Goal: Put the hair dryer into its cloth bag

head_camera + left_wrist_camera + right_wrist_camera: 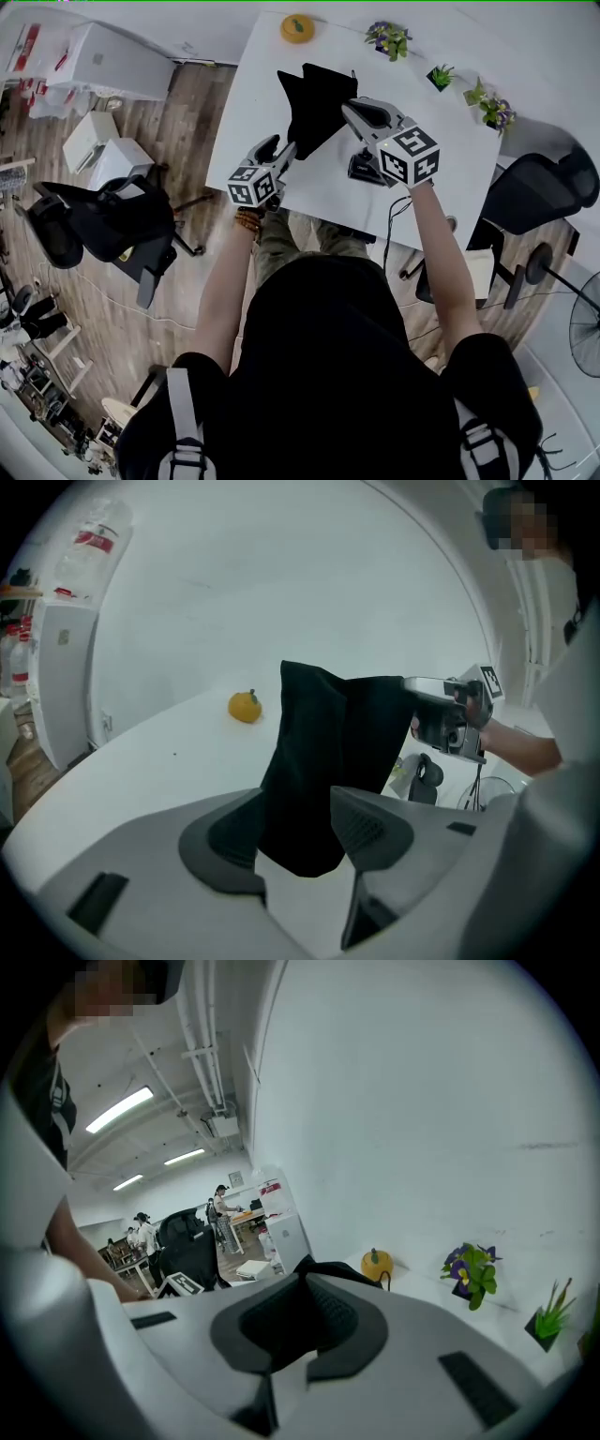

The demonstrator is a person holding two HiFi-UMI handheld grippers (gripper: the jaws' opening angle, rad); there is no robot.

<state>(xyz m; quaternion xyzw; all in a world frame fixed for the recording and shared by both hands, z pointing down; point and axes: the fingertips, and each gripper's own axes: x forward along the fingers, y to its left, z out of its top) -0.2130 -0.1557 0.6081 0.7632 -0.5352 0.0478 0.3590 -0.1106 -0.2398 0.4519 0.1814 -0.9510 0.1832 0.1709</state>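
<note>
head view showed the cloth bag hanging above the white table, in the upper middle of the frame. the right gripper had its jaws pinched together on the bag's upper right edge. the left gripper sat at the bag's lower left with its jaws spread. in the left gripper view the bag's bottom hung between them, the pads not closed on it. the hair dryer lay on the table just below the right gripper.
</note>
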